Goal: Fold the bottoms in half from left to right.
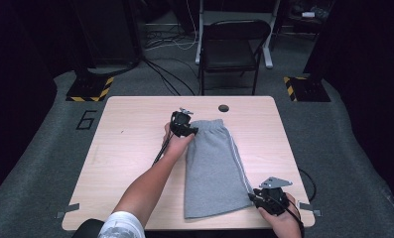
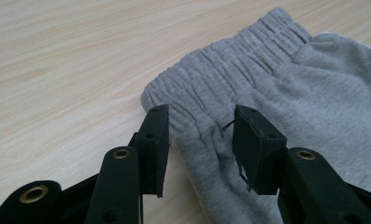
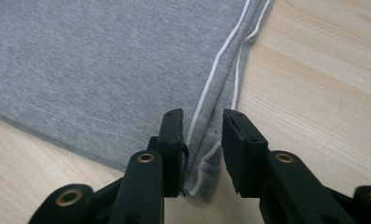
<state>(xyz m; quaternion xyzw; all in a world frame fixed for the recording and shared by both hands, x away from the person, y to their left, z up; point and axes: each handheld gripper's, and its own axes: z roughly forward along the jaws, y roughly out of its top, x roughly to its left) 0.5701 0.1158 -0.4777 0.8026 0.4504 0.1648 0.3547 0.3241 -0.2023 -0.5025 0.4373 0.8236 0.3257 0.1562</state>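
High view: grey shorts (image 1: 212,168) lie flat on the table (image 1: 130,148), waistband at the far end, hem at the near edge. My left gripper (image 1: 183,125) sits at the waistband's left corner; my right gripper (image 1: 269,197) sits at the hem's right corner, near the table's front edge. A chair (image 1: 231,47) stands beyond the table. Left gripper view: my jaws stand moderately apart, straddling a raised fold of the shorts (image 2: 276,93) just below the waistband; the pads (image 2: 157,140) do not press the cloth, and bare wood shows at left. Right gripper view: my jaws stand narrowly apart over the corner of the shorts (image 3: 103,70) where two white piping stripes (image 3: 216,74) run along the side seam; the corner lies between the pads (image 3: 174,140), the left one close against the cloth, with no squeeze evident.
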